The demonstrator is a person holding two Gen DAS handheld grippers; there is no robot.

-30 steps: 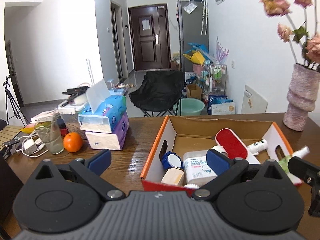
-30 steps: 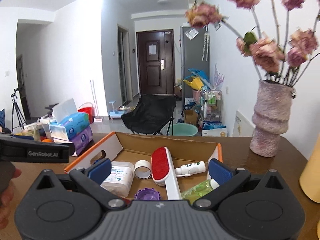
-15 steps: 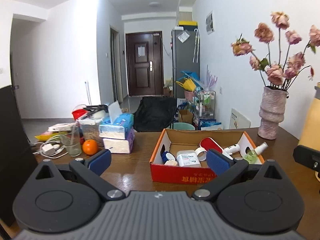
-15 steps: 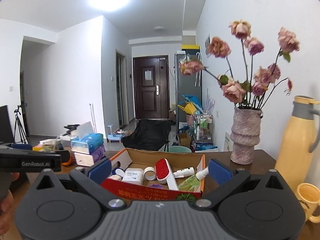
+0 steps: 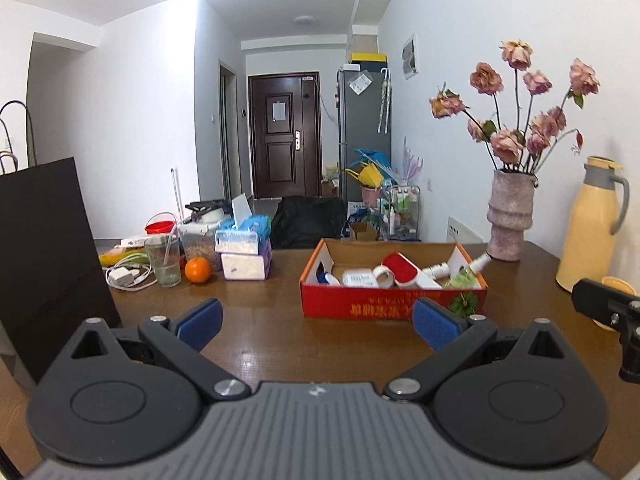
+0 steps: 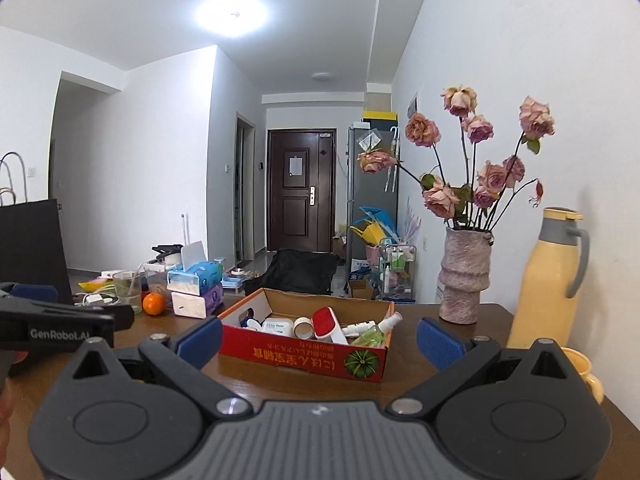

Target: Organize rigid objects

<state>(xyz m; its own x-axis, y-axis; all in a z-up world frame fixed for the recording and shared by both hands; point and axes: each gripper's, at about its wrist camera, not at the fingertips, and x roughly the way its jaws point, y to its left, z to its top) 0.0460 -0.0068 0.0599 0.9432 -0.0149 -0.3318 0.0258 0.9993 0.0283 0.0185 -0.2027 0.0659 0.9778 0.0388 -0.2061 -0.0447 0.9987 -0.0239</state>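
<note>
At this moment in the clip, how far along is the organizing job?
Looks nearly or fully done: the red cardboard box already holds the lint brush, tape roll, wipes pack and spray bottles. Nothing is in hand: the left claw and right claw are both open, held short of the box. Left, if anything: the orange and the tissue boxes outside it.

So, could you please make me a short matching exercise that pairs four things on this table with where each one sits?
Things:
1. lint brush
2. orange
3. flower vase
4. yellow thermos

Places:
A. at the table's far right edge
B. inside the red cardboard box
C. beside the glass cup
D. just right of the box's far corner

Pairs: 1-B, 2-C, 3-D, 4-A
</note>
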